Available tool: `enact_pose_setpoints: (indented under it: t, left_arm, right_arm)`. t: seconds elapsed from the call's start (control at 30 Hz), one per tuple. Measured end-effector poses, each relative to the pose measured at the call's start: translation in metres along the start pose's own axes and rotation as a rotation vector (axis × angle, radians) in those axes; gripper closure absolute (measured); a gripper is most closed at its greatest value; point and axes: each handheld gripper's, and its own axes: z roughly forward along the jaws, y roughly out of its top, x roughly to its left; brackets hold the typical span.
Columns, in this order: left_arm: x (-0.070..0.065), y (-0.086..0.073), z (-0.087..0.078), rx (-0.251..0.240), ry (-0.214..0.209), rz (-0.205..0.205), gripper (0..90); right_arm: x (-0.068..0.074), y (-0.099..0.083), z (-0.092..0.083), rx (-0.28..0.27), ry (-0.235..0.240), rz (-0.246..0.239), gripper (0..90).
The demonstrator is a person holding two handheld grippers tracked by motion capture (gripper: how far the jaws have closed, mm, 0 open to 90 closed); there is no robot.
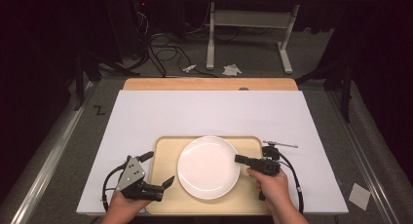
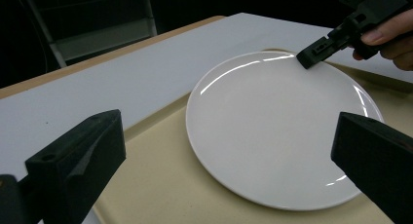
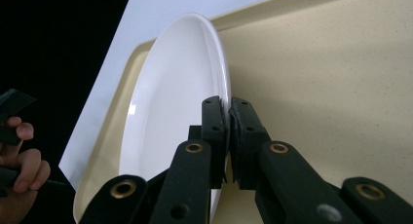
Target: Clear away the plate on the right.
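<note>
One gripper [image 3: 228, 118] — plate [image 3: 170, 102] rim pinched

Plate [image 1: 208, 167] on tray [image 1: 163, 158] — tray on table [image 1: 204, 112]

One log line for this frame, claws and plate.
right claw shut on plate rim | left claw open, free | plate on tray
</note>
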Motion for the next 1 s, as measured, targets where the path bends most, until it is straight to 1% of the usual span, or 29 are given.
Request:
enact_pose_setpoints:
  t: [0.1,0.23,0.27,0.3,0.37,0.67,0.73,0.8,0.9,0.93,1.0]
  left_arm:
    - [0.0001,0.0001,-0.0001,0.000,-0.001,-0.001,0.2]
    - [-0.0002,0.0001,0.0000,0.000,-0.001,0.000,0.2]
    - [0.0002,0.0004,0.0008,-0.010,-0.008,0.007,0.2]
    - [0.0002,0.0004,0.0007,-0.010,-0.007,0.006,0.2]
    - [-0.0002,0.0002,-0.0003,-0.001,0.001,0.000,0.2]
    - [-0.0002,0.0003,-0.0005,-0.002,-0.001,-0.001,0.2]
    - [-0.0001,0.0003,-0.0005,-0.002,-0.001,-0.002,0.2]
    - [-0.0001,0.0003,-0.0005,-0.002,-0.001,-0.002,0.2]
    - [-0.0001,0.0003,-0.0006,-0.001,-0.001,0.000,0.2]
    - [-0.0001,0.0003,-0.0006,-0.001,-0.002,0.000,0.2]
    - [-0.0002,0.0003,-0.0006,-0.002,-0.002,-0.001,0.2]
  right_arm:
    - [-0.0015,0.0000,0.0003,0.014,-0.004,0.006,87.0]
    - [-0.0033,-0.0005,0.0015,0.023,-0.017,0.002,86.1]
    - [-0.0037,-0.0006,0.0017,0.026,-0.020,0.000,85.9]
    - [-0.0040,-0.0006,0.0017,0.033,-0.025,-0.002,85.7]
    - [-0.0045,-0.0008,0.0023,0.037,-0.033,-0.010,85.4]
    - [-0.0067,-0.0019,0.0036,0.067,-0.058,-0.015,84.0]
    - [-0.0075,-0.0026,0.0050,0.070,-0.071,-0.022,83.4]
    - [-0.0080,-0.0031,0.0060,0.078,-0.079,-0.016,83.0]
    - [-0.0090,-0.0033,0.0066,0.091,-0.088,-0.021,82.6]
    - [-0.0093,-0.0037,0.0073,0.085,-0.086,-0.022,82.5]
    - [-0.0091,-0.0039,0.0074,0.094,-0.099,-0.026,82.2]
